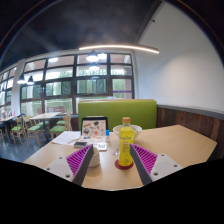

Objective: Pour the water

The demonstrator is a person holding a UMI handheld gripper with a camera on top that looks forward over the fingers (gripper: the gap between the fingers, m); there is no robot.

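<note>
Nearest the camera, the gripper (112, 165) is held above a light wooden table (175, 145) with its two fingers spread wide, the purple pads (80, 160) facing inward and nothing pressed between them. Just ahead of the fingers and closer to the right one stands a yellow bottle (125, 146), upright, on a small red coaster (122, 164); it stands clear of both fingers, resting on its own support. A clear cup (127, 130) appears to sit upside down over the bottle's neck, with an orange cap showing at the top. The liquid level in the bottle cannot be read, and whether the cup holds anything cannot be determined. To the left of the bottle, between the fingers and a little further on, is a small white object (101, 146) on the tabletop; its nature is unclear. Beyond it stands a framed sign (94, 127) with a picture on its face, and to the left of that lie some sheets of paper (68, 138). Behind the table runs a green upholstered bench (120, 111). Further back on the left are other tables and chairs (35, 122) before a wall of large windows (70, 85). A long ceiling light (120, 47) hangs overhead.
</note>
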